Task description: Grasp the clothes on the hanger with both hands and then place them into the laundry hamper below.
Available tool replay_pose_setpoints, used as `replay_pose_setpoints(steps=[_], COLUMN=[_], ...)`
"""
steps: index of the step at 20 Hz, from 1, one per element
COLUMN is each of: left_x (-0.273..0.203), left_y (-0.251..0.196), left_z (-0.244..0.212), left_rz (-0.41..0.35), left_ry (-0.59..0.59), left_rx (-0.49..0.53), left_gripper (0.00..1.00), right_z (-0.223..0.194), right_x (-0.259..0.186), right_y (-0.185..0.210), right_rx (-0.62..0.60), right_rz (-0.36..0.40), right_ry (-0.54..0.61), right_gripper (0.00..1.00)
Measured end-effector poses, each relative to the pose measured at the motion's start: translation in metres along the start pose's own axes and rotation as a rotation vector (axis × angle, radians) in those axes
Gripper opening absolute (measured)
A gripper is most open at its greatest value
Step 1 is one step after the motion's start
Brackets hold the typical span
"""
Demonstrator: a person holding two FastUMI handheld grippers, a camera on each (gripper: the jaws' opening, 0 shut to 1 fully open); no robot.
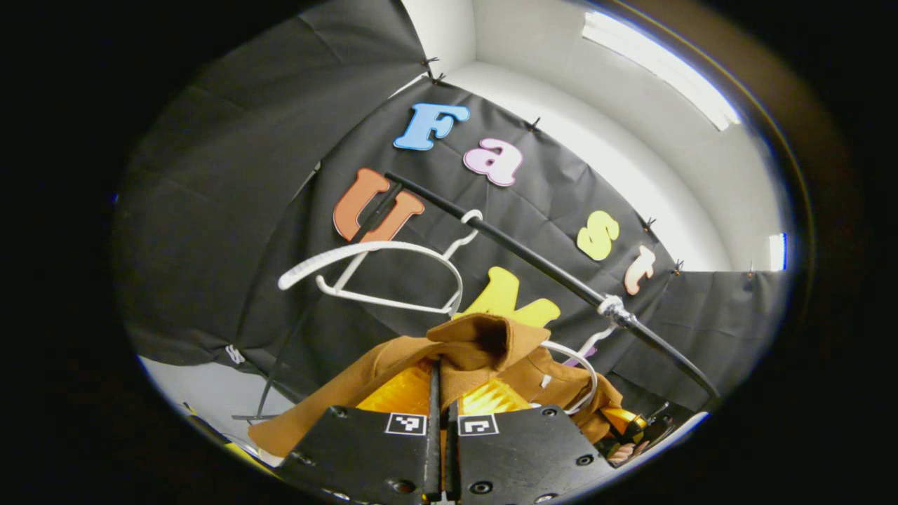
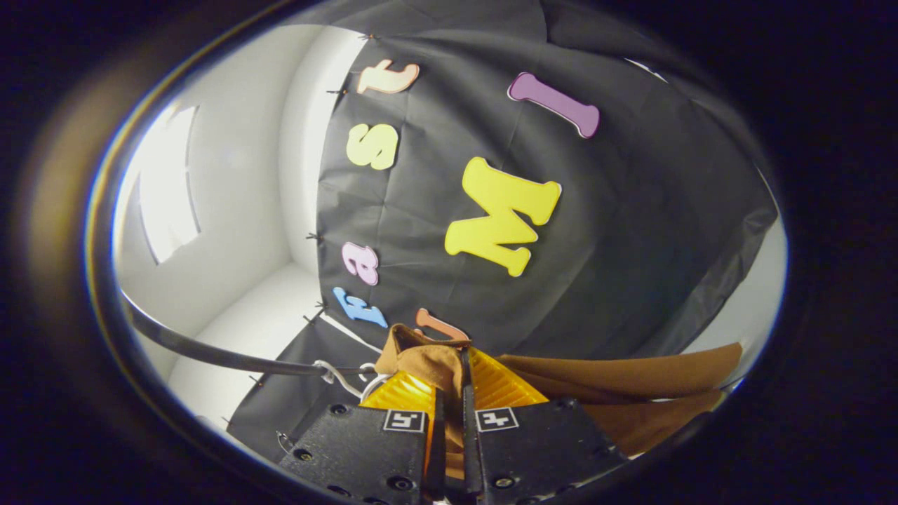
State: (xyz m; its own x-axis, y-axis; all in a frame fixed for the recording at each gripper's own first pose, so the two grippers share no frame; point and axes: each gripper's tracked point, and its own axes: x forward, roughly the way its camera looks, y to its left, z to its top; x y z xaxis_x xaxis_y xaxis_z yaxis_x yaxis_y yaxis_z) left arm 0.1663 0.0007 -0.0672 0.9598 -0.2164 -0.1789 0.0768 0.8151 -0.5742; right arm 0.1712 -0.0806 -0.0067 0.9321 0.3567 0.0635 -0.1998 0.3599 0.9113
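Brown garment [image 1: 393,379] in both tongs

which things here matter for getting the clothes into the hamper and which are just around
For the job:
brown garment
left gripper, shut on it
right gripper, shut on it
white hanger under it

Just around:
empty white hanger
black rail

brown garment [image 1: 484,351] | soft, plain cloth, bunched and folded into a raised peak, near in left gripper view | partly draped on white hanger [image 1: 582,368] under black rail [image 1: 547,270] | in right gripper view same cloth [image 2: 631,382] spreads flat to the right | empty white hanger [image 1: 379,270] hangs tilted farther left on rail
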Motion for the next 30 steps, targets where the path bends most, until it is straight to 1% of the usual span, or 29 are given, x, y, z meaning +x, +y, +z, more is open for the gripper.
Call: replay_pose_setpoints(steps=[2, 5, 14, 16, 18, 21, 26, 28, 30], left_x=[0.002, 0.002, 0.008, 0.013, 0.012, 0.017, 0.031, 0.031, 0.031], left_y=[0.002, 0.006, 0.017, 0.02, 0.026, 0.035, 0.038, 0.045, 0.053], left_z=[0.003, 0.01, 0.04, 0.031, 0.028, 0.033, 0.034, 0.027, 0.023], left_rz=[0.005, 0.01, -0.002, 0.001, 0.006, 0.003, 0.006, 0.018, 0.017], left_ry=[0.0, 0.006, -0.022, -0.009, 0.003, 0.002, 0.018, 0.031, 0.041], left_rx=[-0.003, -0.004, -0.022, -0.011, -0.027, -0.058, -0.026, -0.018, -0.038], left_gripper=[0.02, 0.02, 0.03, 0.02, 0.02, 0.02, 0.02, 0.01, 0.02], right_z=[0.004, 0.011, 0.029, 0.025, 0.024, 0.037, 0.042, 0.038, 0.036], right_x=[0.005, 0.01, 0.027, 0.032, 0.034, 0.041, 0.061, 0.07, 0.073], right_y=[-0.002, 0.001, 0.001, 0.001, 0.001, -0.003, 0.007, 0.004, -0.001], right_rx=[-0.008, -0.004, 0.005, 0.008, 0.012, 0.012, -0.006, -0.017, -0.01], right_rz=[-0.009, 0.0, -0.013, -0.013, -0.011, -0.023, -0.016, -0.026, -0.029], right_ry=[-0.001, -0.002, -0.016, -0.01, -0.004, -0.013, 0.013, 0.037, 0.051], right_gripper=[0.13, 0.13, 0.12, 0.12, 0.11, 0.11, 0.11, 0.11, 0.12])
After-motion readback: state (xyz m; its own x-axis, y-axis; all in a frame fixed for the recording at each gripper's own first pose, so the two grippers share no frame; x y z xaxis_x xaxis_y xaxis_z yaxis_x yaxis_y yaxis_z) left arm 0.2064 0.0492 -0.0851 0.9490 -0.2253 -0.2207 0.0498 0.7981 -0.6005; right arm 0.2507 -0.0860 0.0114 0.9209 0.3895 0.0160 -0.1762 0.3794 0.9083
